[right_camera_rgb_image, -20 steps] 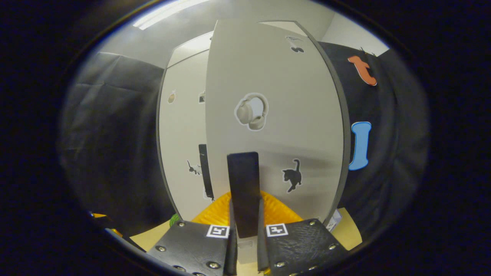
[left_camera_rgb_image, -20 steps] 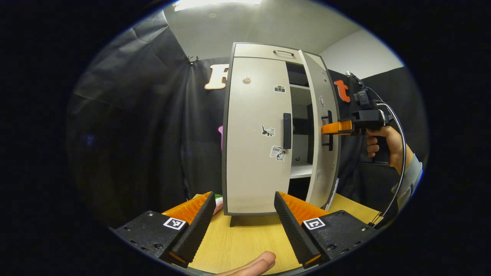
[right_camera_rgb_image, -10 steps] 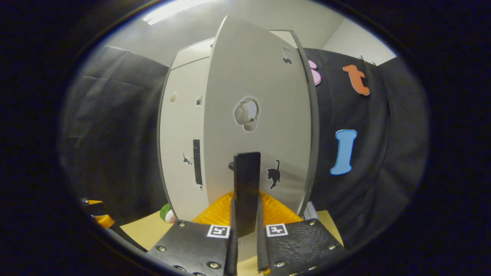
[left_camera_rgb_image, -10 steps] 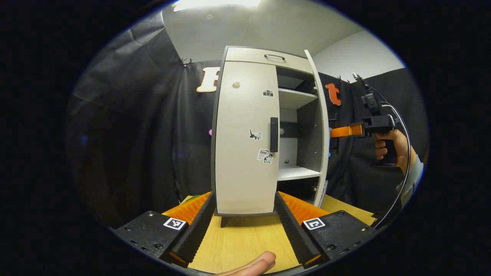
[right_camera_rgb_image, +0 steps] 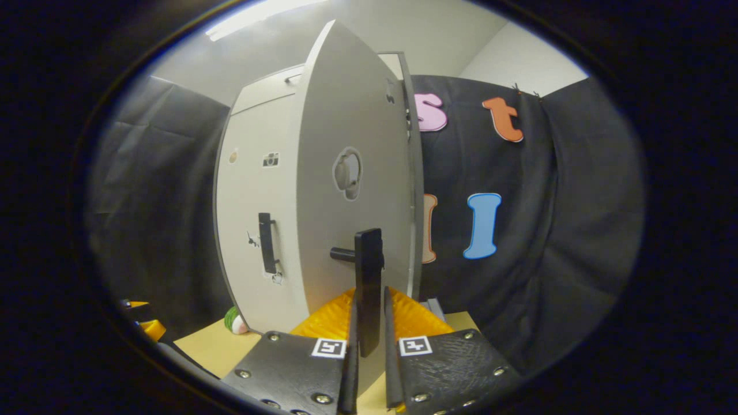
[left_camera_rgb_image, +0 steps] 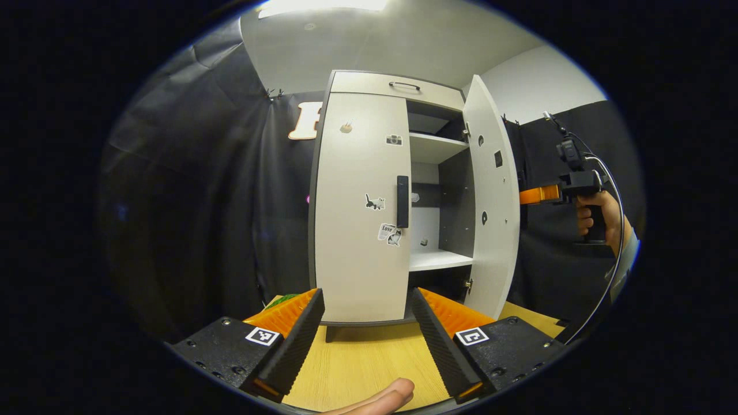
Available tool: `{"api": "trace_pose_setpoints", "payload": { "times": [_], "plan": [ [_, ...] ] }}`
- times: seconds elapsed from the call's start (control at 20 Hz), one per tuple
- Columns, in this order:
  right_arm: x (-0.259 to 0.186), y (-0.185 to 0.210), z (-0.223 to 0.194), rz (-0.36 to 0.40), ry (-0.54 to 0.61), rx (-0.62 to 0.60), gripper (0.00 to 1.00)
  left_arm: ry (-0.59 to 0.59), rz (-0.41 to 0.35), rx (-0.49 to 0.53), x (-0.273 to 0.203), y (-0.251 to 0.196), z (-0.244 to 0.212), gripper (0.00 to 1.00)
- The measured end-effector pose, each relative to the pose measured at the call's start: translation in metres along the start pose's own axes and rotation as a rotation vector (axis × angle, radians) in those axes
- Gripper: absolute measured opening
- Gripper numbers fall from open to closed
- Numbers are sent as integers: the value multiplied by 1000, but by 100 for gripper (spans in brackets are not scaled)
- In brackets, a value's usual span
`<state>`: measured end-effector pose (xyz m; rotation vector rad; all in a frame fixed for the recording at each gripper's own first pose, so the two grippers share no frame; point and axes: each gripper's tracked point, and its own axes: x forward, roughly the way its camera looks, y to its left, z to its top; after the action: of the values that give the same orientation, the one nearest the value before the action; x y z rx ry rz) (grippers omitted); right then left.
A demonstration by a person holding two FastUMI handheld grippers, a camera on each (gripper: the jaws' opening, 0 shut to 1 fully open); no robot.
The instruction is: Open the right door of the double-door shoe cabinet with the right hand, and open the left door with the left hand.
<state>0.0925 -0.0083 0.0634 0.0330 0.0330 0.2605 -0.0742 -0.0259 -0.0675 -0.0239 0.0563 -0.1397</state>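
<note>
The right gripper (right_camera_rgb_image: 369, 340) has its jaws clamped on the right door's handle (right_camera_rgb_image: 369, 271), door swung wide. The left gripper (left_camera_rgb_image: 366, 328) waits, jaws spread and empty; next it must reach the left door's handle (left_camera_rgb_image: 402, 202) on the cabinet (left_camera_rgb_image: 357, 207), standing on the counter (left_camera_rgb_image: 363, 363).

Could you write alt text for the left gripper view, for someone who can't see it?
A pale shoe cabinet stands on a wooden table, its right door swung wide open and its left door shut. The left tongs wait open in front, while a hand farther right holds the right tongs behind the open door.
</note>
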Motion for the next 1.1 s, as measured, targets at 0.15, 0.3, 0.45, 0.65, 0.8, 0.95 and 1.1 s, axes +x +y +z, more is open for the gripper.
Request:
{"api": "trace_pose_setpoints", "payload": {
  "times": [0.15, 0.3, 0.45, 0.65, 0.8, 0.95, 1.1],
  "plan": [
    [-2, -29, 3, -49, -8, 27, 19, 12, -6, -11, 2, -4, -3, 95],
    [8, -75, 4, -140, -27, 27, 0, 16, -9, -20, 4, -6, -4, 95],
    [1, -70, 1, -32, -21, 139, 1, 19, -12, -17, 5, -7, -5, 95],
    [1, -74, 1, -45, -26, 77, 0, 30, -1, -9, 8, -4, -8, 95],
    [0, -73, -1, -55, -15, 67, 0, 40, 5, -9, 12, -4, -10, 95],
    [-7, -71, -4, -38, -15, 56, 1, 38, 14, 10, 21, -2, -5, 95],
    [-20, -77, -6, -63, -37, 58, 2, 34, 16, 28, 36, -3, 1, 95]
  ]
}}
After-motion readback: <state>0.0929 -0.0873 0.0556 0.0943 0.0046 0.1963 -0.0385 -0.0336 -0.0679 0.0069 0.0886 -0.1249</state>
